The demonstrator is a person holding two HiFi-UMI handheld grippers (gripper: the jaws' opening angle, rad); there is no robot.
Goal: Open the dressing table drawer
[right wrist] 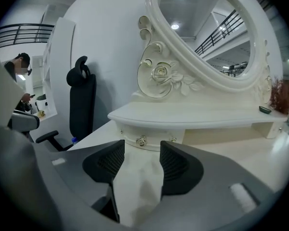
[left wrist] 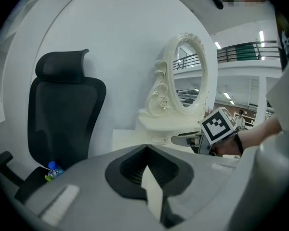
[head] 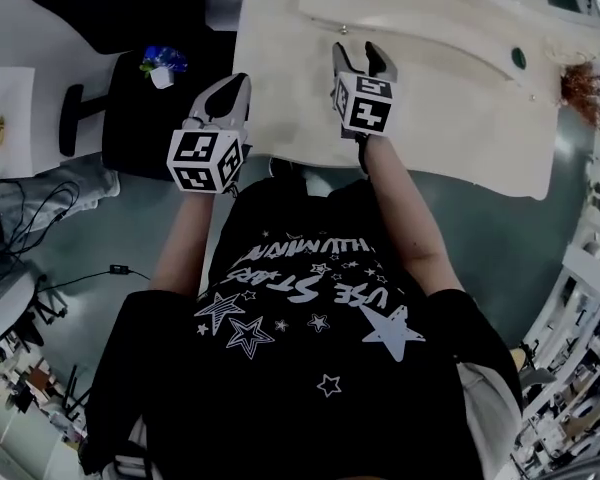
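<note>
My right tool [head: 363,60], spread, faces the small round metal drawer knob [right wrist: 142,140]; I should centre on it, pinch, pull straight, while my left tool [left wrist: 147,150], pressed together, idles.

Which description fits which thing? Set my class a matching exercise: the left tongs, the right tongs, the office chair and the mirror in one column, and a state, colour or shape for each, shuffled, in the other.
Column 1
1. left tongs
2. right tongs
3. office chair
4. mirror

Column 2
A. oval, in a carved white frame
B. jaws apart, aimed at the drawer knob
C. black, beside the dressing table
D. jaws together, nothing held

Pairs: 1-D, 2-B, 3-C, 4-A
</note>
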